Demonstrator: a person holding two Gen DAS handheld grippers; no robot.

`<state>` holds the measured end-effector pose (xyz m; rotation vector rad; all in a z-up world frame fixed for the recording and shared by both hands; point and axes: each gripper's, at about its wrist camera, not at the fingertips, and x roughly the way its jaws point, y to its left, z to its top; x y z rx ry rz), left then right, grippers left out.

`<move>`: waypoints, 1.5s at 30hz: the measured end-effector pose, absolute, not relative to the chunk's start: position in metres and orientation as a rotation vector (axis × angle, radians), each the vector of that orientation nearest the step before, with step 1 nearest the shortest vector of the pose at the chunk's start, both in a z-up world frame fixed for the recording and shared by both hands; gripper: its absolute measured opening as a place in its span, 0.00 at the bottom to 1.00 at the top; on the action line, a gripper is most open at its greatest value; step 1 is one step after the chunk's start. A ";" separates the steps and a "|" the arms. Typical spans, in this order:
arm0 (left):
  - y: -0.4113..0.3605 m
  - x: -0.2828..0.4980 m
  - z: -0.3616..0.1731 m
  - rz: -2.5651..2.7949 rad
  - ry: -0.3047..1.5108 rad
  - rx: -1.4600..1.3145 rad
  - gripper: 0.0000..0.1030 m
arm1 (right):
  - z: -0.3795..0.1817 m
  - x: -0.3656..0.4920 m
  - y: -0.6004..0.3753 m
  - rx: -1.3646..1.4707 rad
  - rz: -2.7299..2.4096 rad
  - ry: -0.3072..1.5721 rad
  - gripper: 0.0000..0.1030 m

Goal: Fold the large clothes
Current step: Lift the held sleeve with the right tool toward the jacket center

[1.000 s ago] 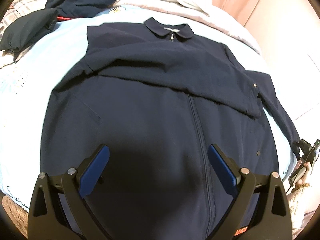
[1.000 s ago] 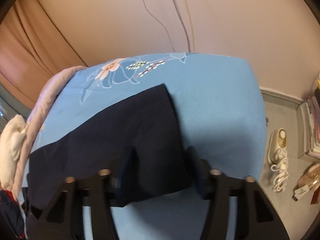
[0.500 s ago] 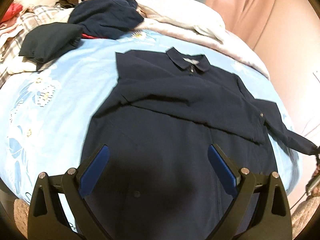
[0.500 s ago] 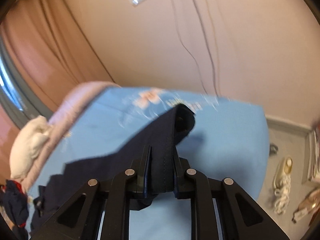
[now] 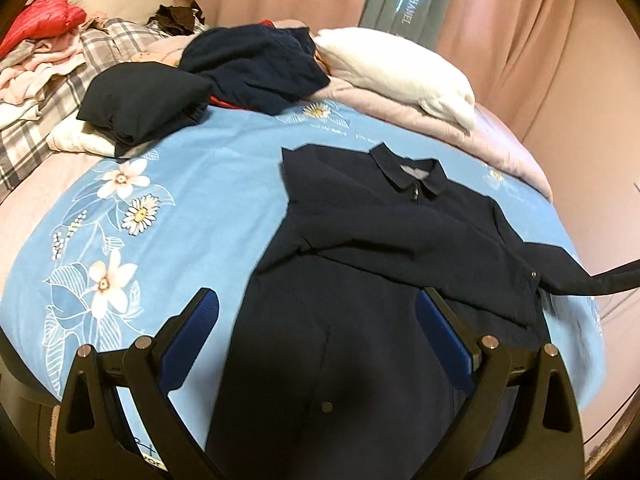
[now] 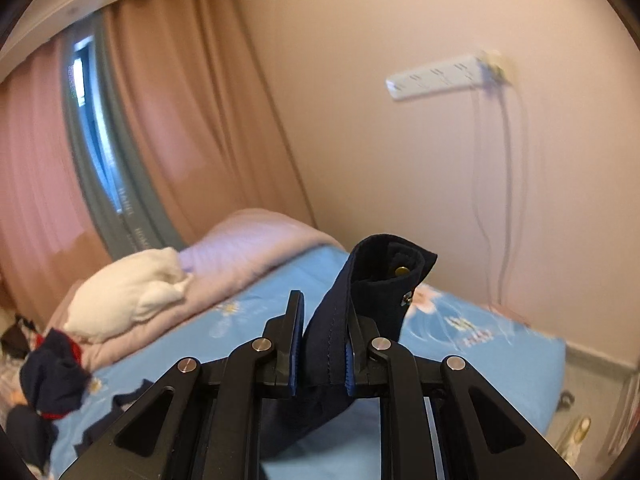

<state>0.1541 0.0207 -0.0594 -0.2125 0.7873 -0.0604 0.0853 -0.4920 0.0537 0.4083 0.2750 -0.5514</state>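
Note:
A navy zip jacket [image 5: 360,240] lies face up on the blue flowered bedsheet [image 5: 180,216], collar towards the far side. One sleeve is folded across its chest. The other sleeve [image 5: 600,282] is drawn off the bed to the right, hanging in the air. My right gripper [image 6: 324,320] is shut on that sleeve's cuff [image 6: 384,272], whose end with a brass snap curls over above the pads. Above the jacket's lower body my left gripper [image 5: 318,300] hovers open, with nothing between its blue pads [image 5: 188,344].
A folded dark garment [image 5: 144,96] and a heap of dark clothes [image 5: 256,64] lie at the far left. A white pillow [image 5: 400,68] rests on a pink quilt [image 5: 432,124]. Plaid and pink laundry [image 5: 52,80] crowds the left edge. A power strip [image 6: 436,76] hangs on the wall.
My right gripper closed on the sleeve cuff and lifted it well off the sheet, tilting up towards the wall. My left gripper rose and pulled back, so more of the bed shows.

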 end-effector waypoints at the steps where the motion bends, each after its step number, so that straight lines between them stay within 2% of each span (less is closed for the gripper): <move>1: 0.023 0.153 -0.058 -0.059 0.784 -0.214 0.96 | 0.060 0.090 -0.485 0.393 -0.538 0.267 0.17; 16: 0.062 0.143 -0.029 -0.062 0.703 -0.263 0.96 | 0.109 0.147 -0.385 0.202 -0.342 0.258 0.17; 19: 0.069 0.143 -0.030 -0.054 0.702 -0.279 0.96 | 0.112 0.154 -0.366 0.167 -0.313 0.255 0.15; 21: 0.072 0.143 -0.031 -0.052 0.705 -0.284 0.96 | 0.113 0.159 -0.355 0.148 -0.284 0.254 0.11; 30: 0.089 0.137 -0.029 -0.043 0.686 -0.316 0.96 | 0.110 0.184 -0.307 0.129 -0.152 0.289 0.06; 45: 0.101 0.138 -0.038 0.000 0.712 -0.306 0.95 | 0.075 0.216 -0.219 0.088 0.132 0.416 0.05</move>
